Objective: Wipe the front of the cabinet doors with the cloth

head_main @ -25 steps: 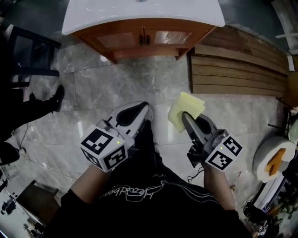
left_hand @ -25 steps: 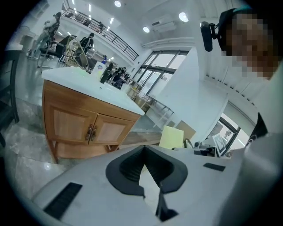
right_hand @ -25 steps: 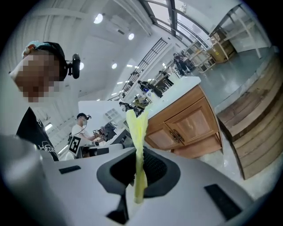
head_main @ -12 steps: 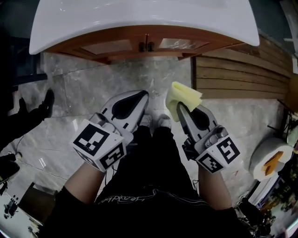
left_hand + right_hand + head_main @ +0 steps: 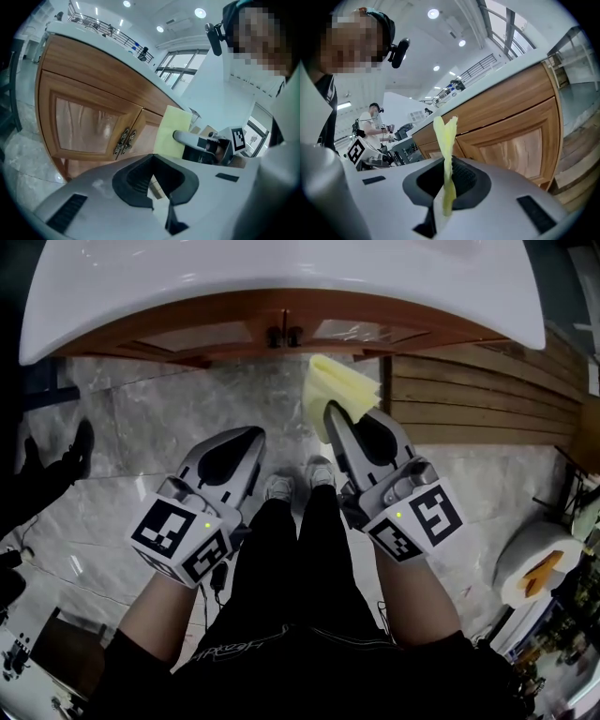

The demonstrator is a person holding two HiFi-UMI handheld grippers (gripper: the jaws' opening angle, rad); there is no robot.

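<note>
The wooden cabinet doors point(image 5: 225, 334) sit under a white countertop point(image 5: 281, 277), with paired metal handles point(image 5: 281, 336) at the middle seam. My right gripper point(image 5: 330, 411) is shut on a folded yellow cloth point(image 5: 339, 390) that stands up from its jaws, just short of the right door point(image 5: 520, 145). In the right gripper view the cloth point(image 5: 445, 140) rises upright between the jaws. My left gripper point(image 5: 255, 435) is shut on nothing, lower and left of the cloth. The left gripper view shows the left door point(image 5: 84, 122), the handles point(image 5: 124, 140), the cloth point(image 5: 173, 131) and the right gripper point(image 5: 201, 146).
A slatted wooden platform point(image 5: 469, 381) lies on the marble floor to the right of the cabinet. The person's shoes point(image 5: 295, 486) stand between the grippers. A black shoe point(image 5: 80, 442) is at far left and a round white object point(image 5: 534, 568) at far right. Another person point(image 5: 375, 122) stands behind.
The person has stepped closer to the cabinet. Both grippers have moved forward, and the cloth now sits right below the cabinet's right door. The countertop fills more of the top of the view.
</note>
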